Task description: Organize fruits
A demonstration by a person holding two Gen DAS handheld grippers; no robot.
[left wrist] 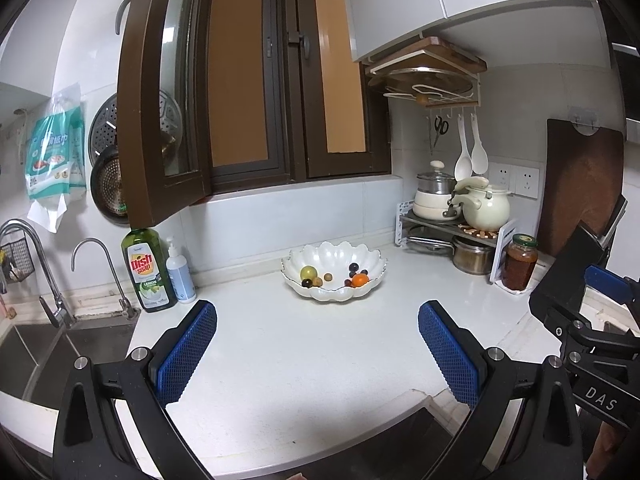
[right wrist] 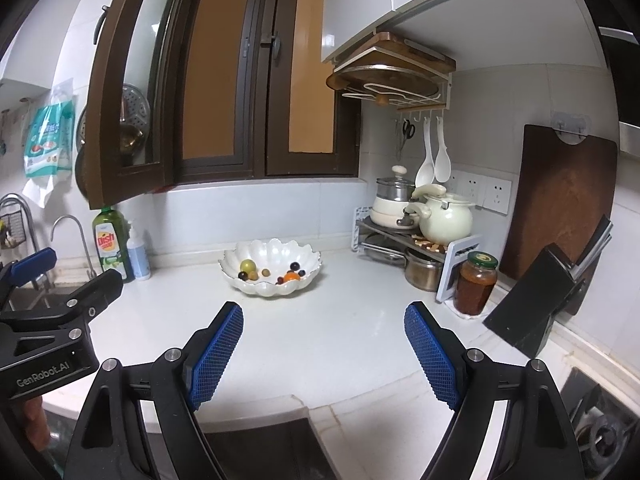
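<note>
Both the left tool [left wrist: 318, 354] and right tool [right wrist: 324, 354] stand wide apart, empty. The white scalloped ceramic bowl [left wrist: 334, 256] of small mixed fruits [left wrist: 332, 276] sits on the white table [left wrist: 320, 340] well ahead. Approach low; pinch one fruit gently.

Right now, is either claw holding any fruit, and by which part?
Nothing is held. The left claw and right claw are both open above the counter, short of the white bowl holding the fruits.
</note>
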